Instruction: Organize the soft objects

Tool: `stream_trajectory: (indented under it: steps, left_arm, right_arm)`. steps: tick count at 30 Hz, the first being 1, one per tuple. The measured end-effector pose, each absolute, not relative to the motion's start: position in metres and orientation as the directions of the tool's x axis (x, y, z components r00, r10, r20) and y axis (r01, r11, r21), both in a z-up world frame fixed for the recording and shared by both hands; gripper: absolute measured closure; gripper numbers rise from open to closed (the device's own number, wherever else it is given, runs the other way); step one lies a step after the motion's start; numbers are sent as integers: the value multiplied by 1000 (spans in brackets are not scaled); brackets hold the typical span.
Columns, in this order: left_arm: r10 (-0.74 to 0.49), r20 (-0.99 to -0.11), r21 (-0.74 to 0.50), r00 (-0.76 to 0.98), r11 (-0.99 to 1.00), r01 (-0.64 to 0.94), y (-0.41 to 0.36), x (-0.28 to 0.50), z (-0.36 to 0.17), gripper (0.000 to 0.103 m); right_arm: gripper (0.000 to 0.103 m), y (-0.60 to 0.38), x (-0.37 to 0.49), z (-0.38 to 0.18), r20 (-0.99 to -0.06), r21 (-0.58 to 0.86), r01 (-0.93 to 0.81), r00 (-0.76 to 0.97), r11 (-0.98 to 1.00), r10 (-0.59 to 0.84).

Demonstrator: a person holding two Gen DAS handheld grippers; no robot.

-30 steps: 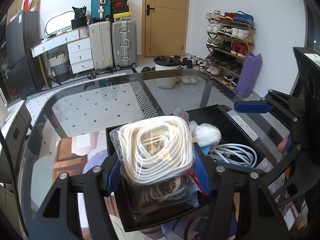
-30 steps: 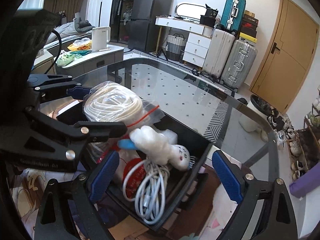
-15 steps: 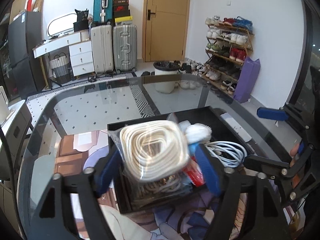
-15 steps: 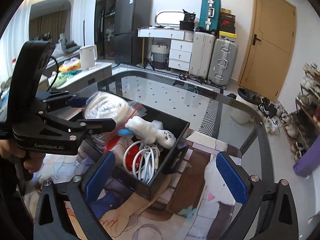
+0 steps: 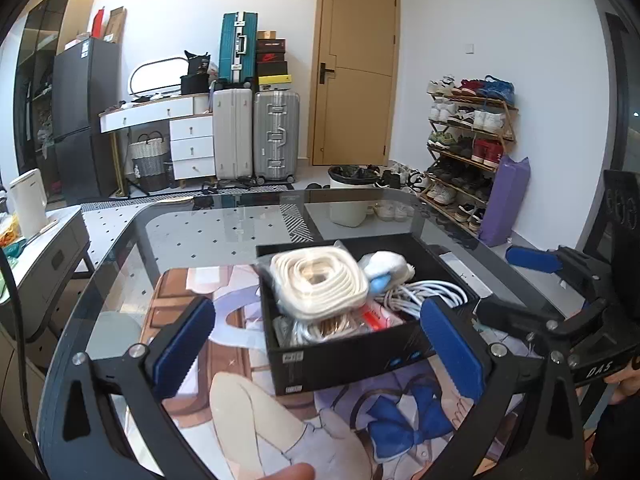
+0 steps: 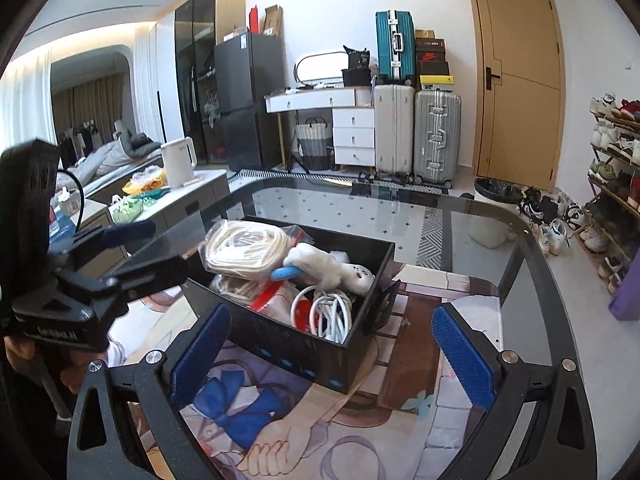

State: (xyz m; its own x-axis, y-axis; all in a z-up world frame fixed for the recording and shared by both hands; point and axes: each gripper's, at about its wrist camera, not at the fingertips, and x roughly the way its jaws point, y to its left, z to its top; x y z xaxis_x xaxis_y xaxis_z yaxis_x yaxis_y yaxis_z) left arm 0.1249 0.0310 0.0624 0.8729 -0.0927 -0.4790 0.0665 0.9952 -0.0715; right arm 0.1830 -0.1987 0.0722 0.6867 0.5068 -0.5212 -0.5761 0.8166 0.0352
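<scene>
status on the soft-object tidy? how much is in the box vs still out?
Looks done: the black box holds the bagged rope coil, the white plush toy and a white cable bundle. In hand: nothing. The left gripper is opening with nothing pressed between its pads, and the right gripper is open and empty. Left: no loose soft item shows on the mat; what lies outside both views is unknown.

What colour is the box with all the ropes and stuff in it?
Black. The box shows best in the right wrist view.
</scene>
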Motion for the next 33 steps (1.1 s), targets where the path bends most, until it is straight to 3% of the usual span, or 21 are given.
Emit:
stream_trajectory:
  steps: [18, 33]
  left_arm:
    - [-52, -429, -69, 902, 997, 25, 35, 112, 42, 0]
    - [-43, -436, -57, 899, 998, 21, 31, 112, 42, 0]
  right_arm:
    - [1, -207, 171, 66, -460, 67, -586, 700, 808, 546]
    - [1, -214, 168, 59, -422, 62, -583, 720, 810, 550]
